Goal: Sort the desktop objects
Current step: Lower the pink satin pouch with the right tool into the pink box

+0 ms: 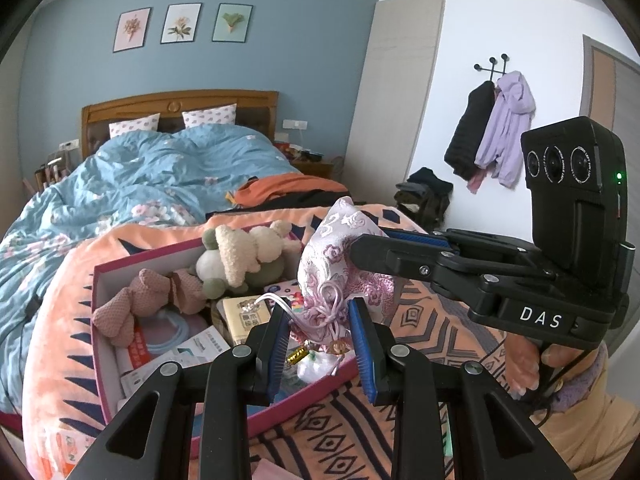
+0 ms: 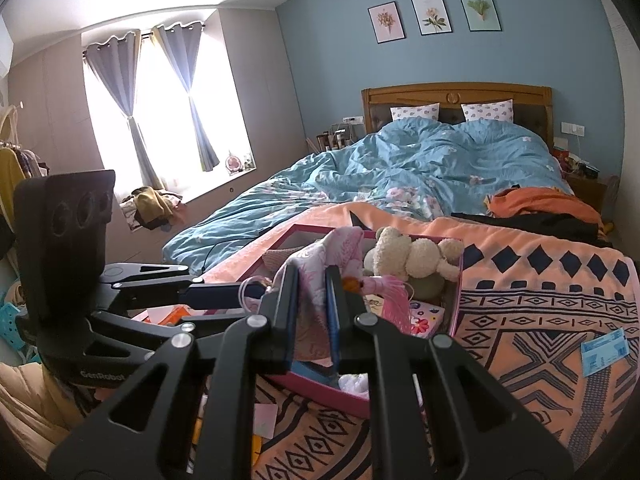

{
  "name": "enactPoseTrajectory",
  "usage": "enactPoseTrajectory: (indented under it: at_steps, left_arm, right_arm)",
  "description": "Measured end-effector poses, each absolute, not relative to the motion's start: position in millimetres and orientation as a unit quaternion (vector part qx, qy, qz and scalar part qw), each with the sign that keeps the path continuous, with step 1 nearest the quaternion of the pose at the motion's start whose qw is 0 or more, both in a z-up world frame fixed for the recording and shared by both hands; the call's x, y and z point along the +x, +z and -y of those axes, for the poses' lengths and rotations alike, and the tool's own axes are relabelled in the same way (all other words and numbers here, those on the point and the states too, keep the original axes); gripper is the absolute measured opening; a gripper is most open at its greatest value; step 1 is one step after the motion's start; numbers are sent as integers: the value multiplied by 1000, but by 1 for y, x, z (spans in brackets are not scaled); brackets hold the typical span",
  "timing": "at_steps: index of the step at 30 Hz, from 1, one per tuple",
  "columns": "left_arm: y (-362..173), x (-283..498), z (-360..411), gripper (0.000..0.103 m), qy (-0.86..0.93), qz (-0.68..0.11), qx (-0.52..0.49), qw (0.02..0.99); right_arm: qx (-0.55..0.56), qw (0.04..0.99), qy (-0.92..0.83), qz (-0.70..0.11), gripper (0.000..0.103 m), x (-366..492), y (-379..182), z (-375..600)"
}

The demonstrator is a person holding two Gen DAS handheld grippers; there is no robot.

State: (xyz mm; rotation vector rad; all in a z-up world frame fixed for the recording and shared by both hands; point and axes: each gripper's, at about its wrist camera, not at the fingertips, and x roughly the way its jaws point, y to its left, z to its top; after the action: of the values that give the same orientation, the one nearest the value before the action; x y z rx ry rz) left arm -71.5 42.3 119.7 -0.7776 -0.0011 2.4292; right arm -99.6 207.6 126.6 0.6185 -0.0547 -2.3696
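Risk: pink brocade drawstring pouch (image 1: 340,268) slips if either grip loosens; dangling cord and tassel may snag soft toys in box. Cause: thin fabric, two separate pinch points. Left gripper (image 1: 320,320) clamped on pouch's gathered neck; right gripper (image 2: 312,300) clamped on pouch's far end. Both angled slightly downward. Pouch suspended over open pink cardboard box (image 1: 96,280) on orange patterned blanket (image 1: 420,320).
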Motion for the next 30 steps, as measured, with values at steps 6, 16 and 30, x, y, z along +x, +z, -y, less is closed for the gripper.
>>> enactPoseTrajectory:
  at_steps: [6,16,30]
  left_arm:
    - [119,-74,-42,30,910,3,-294,291]
    - [109,-86,-42,30,909,6,-301,289]
    - [99,-100,-45,30,905,11,-315,286]
  right_arm:
    - [240,338,-910,24,15,-106,125,-208]
    - [249,335,-908,32,15,-116,119,-209]
    - [260,328,-907,35,15,-132,110,-212]
